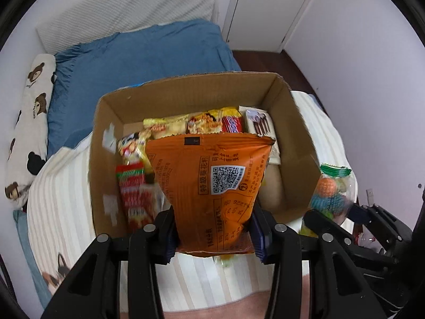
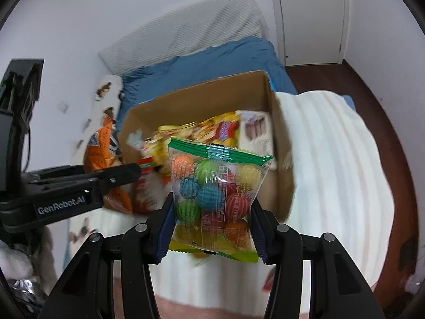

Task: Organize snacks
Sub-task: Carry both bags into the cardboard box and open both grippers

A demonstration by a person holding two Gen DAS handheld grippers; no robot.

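My left gripper point(image 1: 213, 235) is shut on an orange snack bag point(image 1: 212, 183) with a QR code, held over the near edge of an open cardboard box point(image 1: 191, 90). The box holds several snack packets point(image 1: 194, 126) standing in a row. My right gripper point(image 2: 211, 235) is shut on a clear bag of coloured striped balls point(image 2: 215, 191) with a green top, held in front of the box point(image 2: 202, 98). The ball bag also shows in the left wrist view point(image 1: 332, 188), right of the box. The left gripper and the orange bag point(image 2: 99, 146) show at the left of the right wrist view.
The box stands on a white striped blanket point(image 1: 61, 207) on a bed with a blue sheet point(image 1: 138, 53). A bear-print pillow point(image 1: 29, 122) lies at the left. White wall and a door point(image 2: 310, 18) stand behind; dark wood floor point(image 2: 372, 85) is at the right.
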